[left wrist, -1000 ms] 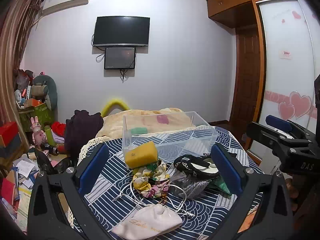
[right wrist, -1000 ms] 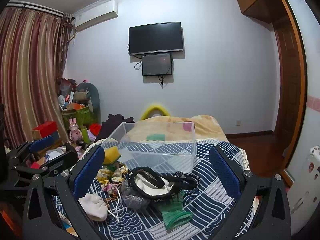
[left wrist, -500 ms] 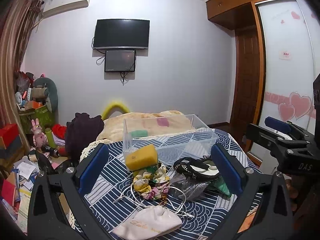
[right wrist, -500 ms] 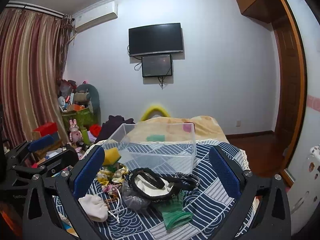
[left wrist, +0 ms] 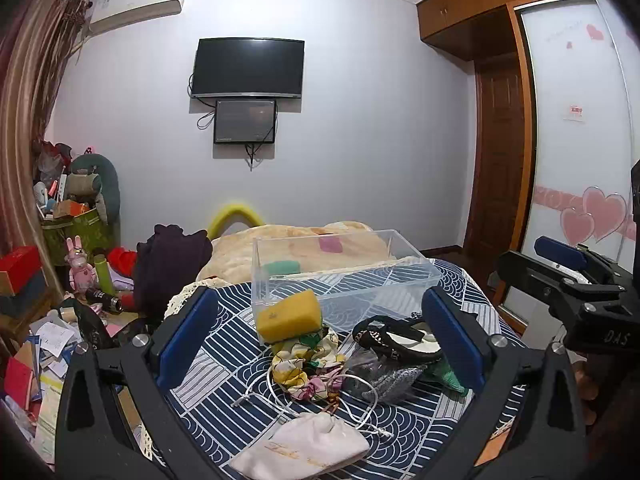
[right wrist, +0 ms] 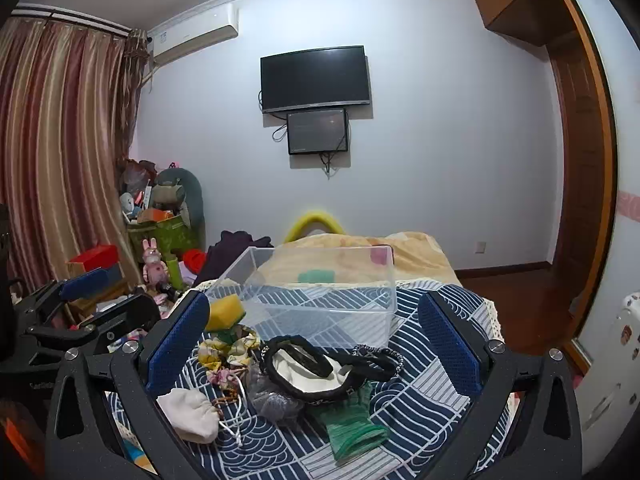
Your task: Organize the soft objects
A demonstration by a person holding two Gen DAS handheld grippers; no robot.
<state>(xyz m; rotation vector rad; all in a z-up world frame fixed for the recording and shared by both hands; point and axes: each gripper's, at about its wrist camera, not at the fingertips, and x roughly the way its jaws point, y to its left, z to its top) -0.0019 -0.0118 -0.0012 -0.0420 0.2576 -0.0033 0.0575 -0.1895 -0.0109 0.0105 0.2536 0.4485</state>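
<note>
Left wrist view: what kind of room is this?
Most likely a home bedroom: a bed with a patterned blue cover, a wall-mounted TV, and a sliding wardrobe door with heart decals.

1. A dark television [left wrist: 248, 67] hangs on the far wall, a smaller screen [left wrist: 245, 121] just below.
2. Striped curtains [right wrist: 60, 152] at left.
3. What looks like a pink rabbit toy [right wrist: 153, 262] amid far-left clutter.

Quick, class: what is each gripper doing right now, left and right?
Left gripper: open, holding nothing.
Right gripper: open, holding nothing.
</note>
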